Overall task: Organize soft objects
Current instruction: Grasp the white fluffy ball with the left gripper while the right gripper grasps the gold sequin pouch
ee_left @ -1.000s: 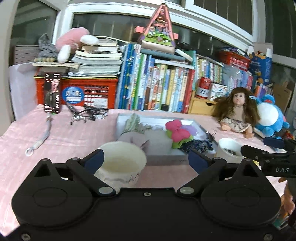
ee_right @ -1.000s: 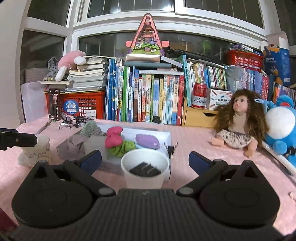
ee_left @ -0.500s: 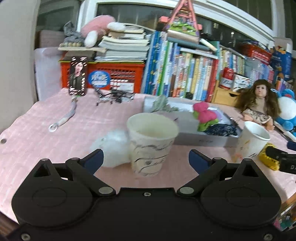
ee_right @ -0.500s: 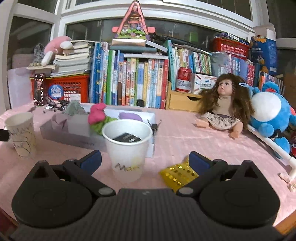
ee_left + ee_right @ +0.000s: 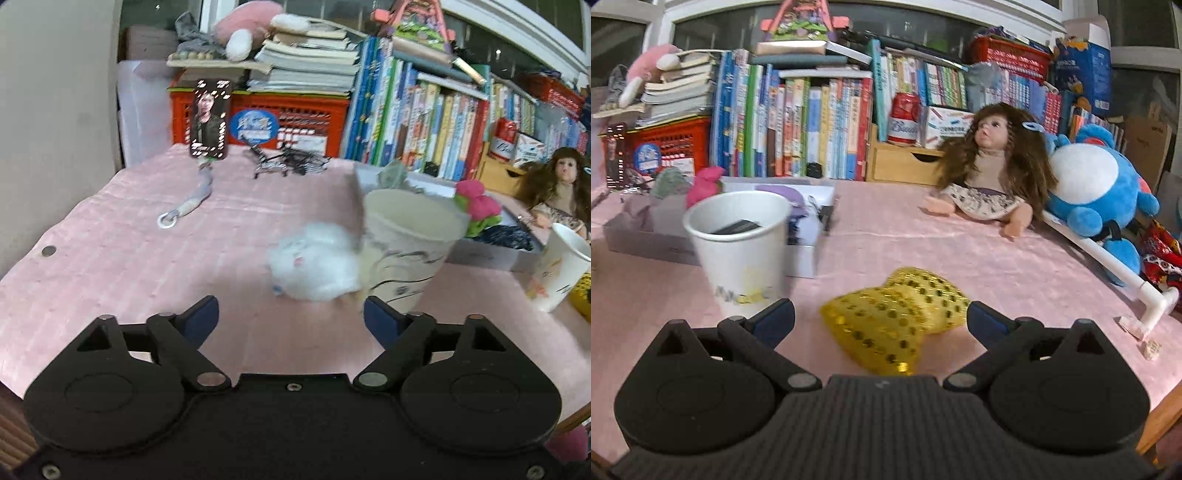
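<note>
In the left wrist view a white fluffy ball (image 5: pixel 317 266) lies on the pink cloth, touching a patterned paper cup (image 5: pixel 408 254). My left gripper (image 5: pixel 291 319) is open and empty, just short of the ball. In the right wrist view a gold sequined bow (image 5: pixel 897 314) lies on the cloth between the fingers of my open, empty right gripper (image 5: pixel 881 319). A white paper cup (image 5: pixel 738 247) holding dark clips stands to its left. A grey tray (image 5: pixel 639 240) behind holds pink, green and purple soft items (image 5: pixel 478 208).
A doll (image 5: pixel 993 173) and a blue plush toy (image 5: pixel 1097 195) sit at the right. Books (image 5: pixel 798 122), a red crate (image 5: pixel 258 114) and a can (image 5: pixel 905 118) line the back. A keychain strap (image 5: pixel 188 203) and a small wire cart (image 5: pixel 288 162) lie at the far left.
Both grippers have pulled back and turned: the left one to the left, bringing the white fluffy ball ahead of it, the right one to the right and down over the gold bow.
</note>
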A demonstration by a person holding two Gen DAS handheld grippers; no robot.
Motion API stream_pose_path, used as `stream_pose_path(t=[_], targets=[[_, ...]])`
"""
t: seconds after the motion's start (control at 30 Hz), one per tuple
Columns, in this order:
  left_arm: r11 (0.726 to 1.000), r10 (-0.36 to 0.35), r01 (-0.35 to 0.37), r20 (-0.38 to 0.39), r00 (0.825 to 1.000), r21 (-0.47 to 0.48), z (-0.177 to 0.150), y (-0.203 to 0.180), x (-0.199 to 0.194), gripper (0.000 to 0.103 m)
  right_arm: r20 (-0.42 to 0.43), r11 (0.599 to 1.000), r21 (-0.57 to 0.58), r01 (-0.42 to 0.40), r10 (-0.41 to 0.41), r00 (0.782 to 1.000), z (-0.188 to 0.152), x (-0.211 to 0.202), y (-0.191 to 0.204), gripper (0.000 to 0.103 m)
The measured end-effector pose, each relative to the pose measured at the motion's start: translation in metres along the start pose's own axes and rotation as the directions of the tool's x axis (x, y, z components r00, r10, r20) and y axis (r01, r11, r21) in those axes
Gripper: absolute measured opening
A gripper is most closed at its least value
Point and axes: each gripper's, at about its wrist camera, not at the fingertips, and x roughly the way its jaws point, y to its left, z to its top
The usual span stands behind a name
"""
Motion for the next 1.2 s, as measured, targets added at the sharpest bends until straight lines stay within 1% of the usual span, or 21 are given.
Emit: stream_pose_path(t=[0.07,0.2,0.27,0.37,0.47,0.57,0.67,0.8,0.9,0.93,0.97,1.0,1.03,1.1,1.2], targets=[[1.0,-0.001,0.001,-0.014,1.0,-0.024,0.0,0.007,0.005,0.076,-0.012,1.0,0.007,0.011,-0.011,1.0,0.0,0.004,-0.004,0.102],[0.997,-0.016,0.014,-0.027,1.0,-0.08,0.003,0.019,0.015,0.072,-0.031,1.0,0.0,0.023,-0.023,0.999,0.0,0.012,-0.006,0.1],[0.995,-0.027,0.024,-0.036,0.999,-0.096,0.005,0.022,0.02,0.07,-0.042,1.0,-0.016,0.022,-0.023,0.999,0.0,0.016,-0.006,0.1],[0.993,-0.061,0.055,-0.052,0.997,-0.104,0.009,0.024,0.028,0.069,-0.06,0.998,-0.058,0.009,-0.013,0.998,0.001,0.022,-0.003,0.099],[0.994,-0.086,0.083,-0.048,0.995,-0.071,0.012,0.019,0.031,0.069,-0.085,0.994,-0.107,-0.019,0.01,0.996,0.001,0.029,0.0,0.099],[0.998,-0.069,0.069,-0.046,0.997,-0.005,0.015,0.012,0.036,0.069,-0.11,0.99,-0.135,-0.031,0.017,0.994,0.002,0.037,0.0,0.097],[0.997,-0.067,0.068,-0.05,0.997,0.029,0.017,0.005,0.042,0.069,-0.127,0.991,-0.121,-0.051,0.035,0.991,0.003,0.045,-0.003,0.097],[0.996,-0.08,0.083,-0.056,0.995,0.044,0.017,0.0,0.05,0.07,-0.133,0.993,-0.087,-0.074,0.062,0.989,0.003,0.051,-0.007,0.096],[0.995,-0.088,0.091,-0.057,0.994,0.049,0.017,-0.003,0.055,0.07,-0.13,0.993,-0.082,-0.088,0.077,0.989,0.003,0.054,-0.009,0.092],[0.994,-0.091,0.094,-0.062,0.994,0.049,0.018,-0.003,0.056,0.068,-0.129,0.992,-0.082,-0.092,0.081,0.988,0.003,0.054,-0.009,0.089],[0.994,-0.095,0.098,-0.066,0.993,0.046,0.018,-0.003,0.058,0.061,-0.127,0.992,-0.081,-0.095,0.084,0.988,0.003,0.054,-0.009,0.086],[0.994,-0.1,0.103,-0.07,0.992,0.042,0.018,-0.003,0.06,0.056,-0.125,0.992,-0.081,-0.098,0.088,0.988,0.002,0.054,-0.008,0.085],[0.993,-0.107,0.11,-0.076,0.991,0.038,0.019,-0.004,0.062,0.046,-0.122,0.992,-0.081,-0.102,0.091,0.988,0.002,0.053,-0.008,0.082],[0.993,-0.108,0.111,-0.083,0.991,0.036,0.019,-0.005,0.064,0.044,-0.116,0.991,-0.083,-0.106,0.096,0.989,0.002,0.053,-0.008,0.078],[0.994,-0.085,0.09,-0.073,0.994,0.067,0.018,-0.008,0.062,0.034,-0.108,0.989,-0.098,-0.109,0.098,0.989,0.002,0.051,-0.006,0.073]])
